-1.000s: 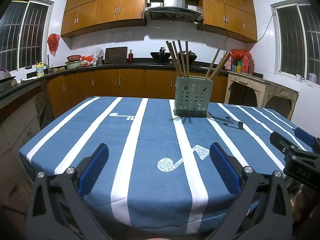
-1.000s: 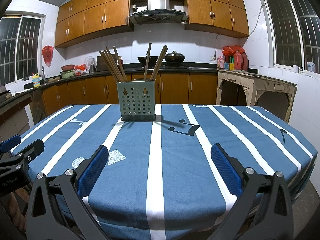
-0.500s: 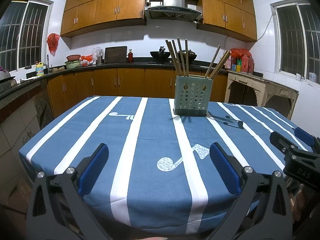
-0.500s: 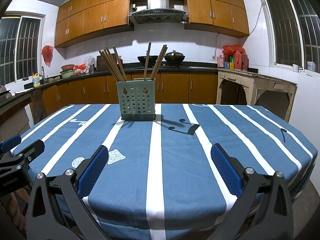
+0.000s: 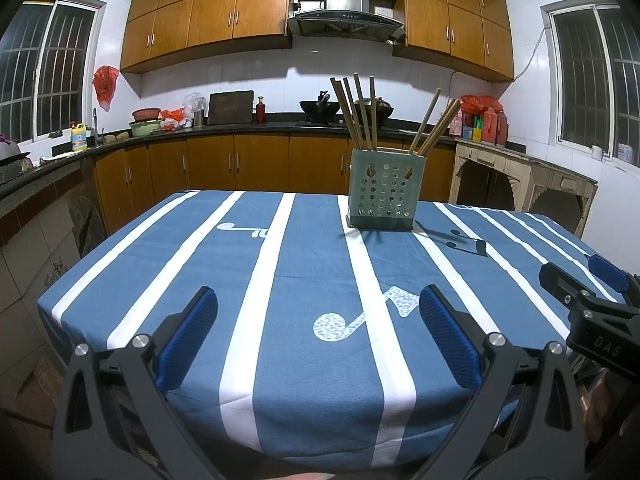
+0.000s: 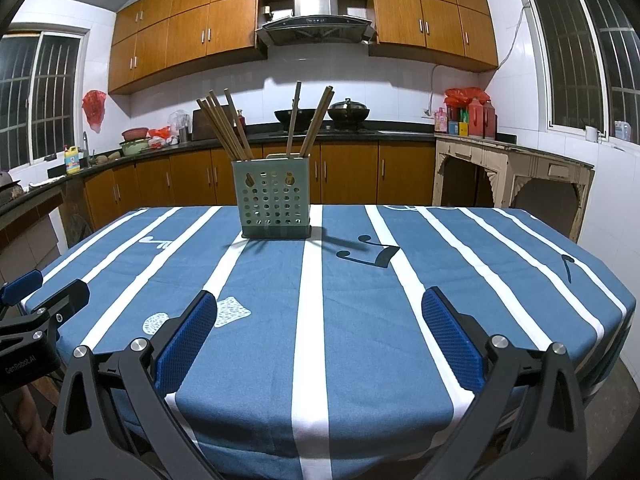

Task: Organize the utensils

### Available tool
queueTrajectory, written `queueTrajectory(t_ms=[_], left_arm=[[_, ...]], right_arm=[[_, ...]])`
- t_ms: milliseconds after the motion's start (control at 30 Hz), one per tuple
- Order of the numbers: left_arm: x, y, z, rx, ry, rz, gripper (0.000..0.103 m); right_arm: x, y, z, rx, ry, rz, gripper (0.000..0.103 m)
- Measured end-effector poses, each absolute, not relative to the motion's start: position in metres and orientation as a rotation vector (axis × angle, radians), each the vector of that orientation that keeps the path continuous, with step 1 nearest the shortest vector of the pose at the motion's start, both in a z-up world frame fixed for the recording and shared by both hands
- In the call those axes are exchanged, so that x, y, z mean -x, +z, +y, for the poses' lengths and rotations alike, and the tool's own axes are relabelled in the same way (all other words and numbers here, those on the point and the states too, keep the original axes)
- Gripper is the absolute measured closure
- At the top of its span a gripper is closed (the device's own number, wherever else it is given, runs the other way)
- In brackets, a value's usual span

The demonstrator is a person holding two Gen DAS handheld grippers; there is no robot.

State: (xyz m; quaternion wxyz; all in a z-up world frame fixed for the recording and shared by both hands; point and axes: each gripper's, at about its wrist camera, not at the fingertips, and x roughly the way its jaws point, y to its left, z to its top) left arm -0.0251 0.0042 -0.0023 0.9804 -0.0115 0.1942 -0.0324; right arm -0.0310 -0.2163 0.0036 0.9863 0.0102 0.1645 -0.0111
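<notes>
Two grippers filled the bottom of their frames: the left gripper (image 5: 318, 326) and the right gripper (image 6: 319, 328) both had their blue-padded fingers spread wide, holding nothing, above the near edge of the table (image 5: 304, 380) (blue cloth with white stripes and music notes). Farther back, right of center in the left view and just left of center in the right, a green perforated holder (image 6: 274, 197) stood upright on the cloth. Wooden chopsticks (image 6: 224, 125) leaned out of it in two bunches.
</notes>
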Motion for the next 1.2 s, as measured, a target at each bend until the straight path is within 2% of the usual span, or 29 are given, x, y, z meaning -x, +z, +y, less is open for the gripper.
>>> queueTrajectory(t_ms=[1200], left_arm=[[0.0283,-0.011,0.006,0.024,-0.064,0.405,0.004]], right_arm=[[0.0307,0.0064,-0.2159,-0.022,-0.023,0.335,0.002]])
